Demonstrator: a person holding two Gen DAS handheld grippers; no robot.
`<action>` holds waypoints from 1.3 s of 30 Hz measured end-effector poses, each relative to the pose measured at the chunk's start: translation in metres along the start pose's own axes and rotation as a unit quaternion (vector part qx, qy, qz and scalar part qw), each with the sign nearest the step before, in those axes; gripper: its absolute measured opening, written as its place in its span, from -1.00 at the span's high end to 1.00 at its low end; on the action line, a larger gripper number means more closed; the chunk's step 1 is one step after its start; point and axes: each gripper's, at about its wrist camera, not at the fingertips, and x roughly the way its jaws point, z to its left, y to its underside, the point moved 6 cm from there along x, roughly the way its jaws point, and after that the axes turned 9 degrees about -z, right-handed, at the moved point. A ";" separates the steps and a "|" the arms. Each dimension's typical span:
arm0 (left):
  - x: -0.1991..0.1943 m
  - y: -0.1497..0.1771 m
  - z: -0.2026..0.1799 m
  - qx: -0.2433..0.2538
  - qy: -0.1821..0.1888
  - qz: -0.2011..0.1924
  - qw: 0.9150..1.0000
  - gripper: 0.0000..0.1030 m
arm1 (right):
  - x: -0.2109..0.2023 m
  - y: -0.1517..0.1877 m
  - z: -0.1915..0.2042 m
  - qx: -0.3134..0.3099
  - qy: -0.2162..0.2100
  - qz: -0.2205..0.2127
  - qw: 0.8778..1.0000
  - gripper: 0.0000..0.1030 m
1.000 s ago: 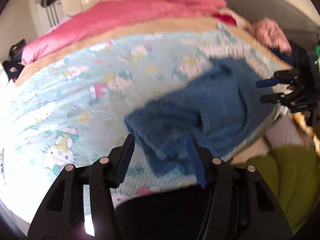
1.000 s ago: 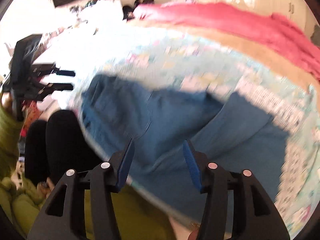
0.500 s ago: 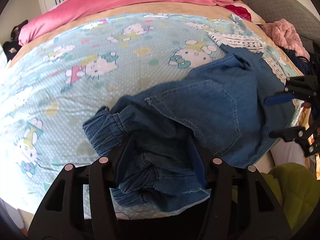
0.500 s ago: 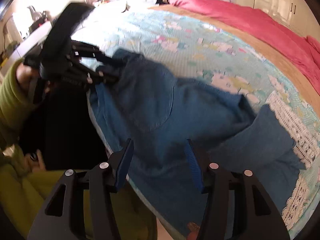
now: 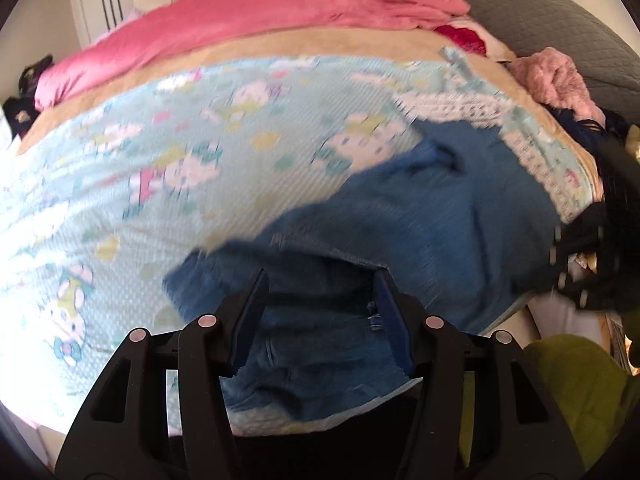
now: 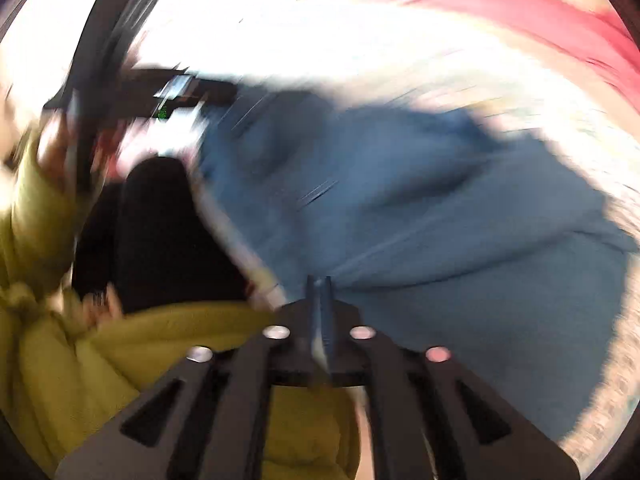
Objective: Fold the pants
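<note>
Left wrist: left gripper [image 5: 322, 316] jaws apart, same gap as a second ago, now straddling the bunched cuff end of the pants [image 5: 420, 220], pads not pressing. Pants lie crumpled at the near edge of the bed [image 5: 160, 168], on a cartoon-print sheet; pink blanket [image 5: 260, 20] behind, grey headboard [image 5: 540, 20] to the right.

Right wrist, heavy blur: right gripper [image 6: 319, 300] jaws have just been closing, now nearly together at the pants' near edge; whether denim is pinched, cannot tell. Probably grabbing to start the fold. Green sleeve [image 6: 36, 216] at left.

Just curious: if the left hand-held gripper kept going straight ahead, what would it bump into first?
Most likely the blue pants: bunched denim already lies between the left hand-held gripper's open fingers, though blur hides the depth.
</note>
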 end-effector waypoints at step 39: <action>0.038 -0.052 -0.089 0.037 0.014 -0.015 0.999 -0.66 | -0.083 -0.074 -0.229 0.197 0.285 -0.119 0.930 -0.21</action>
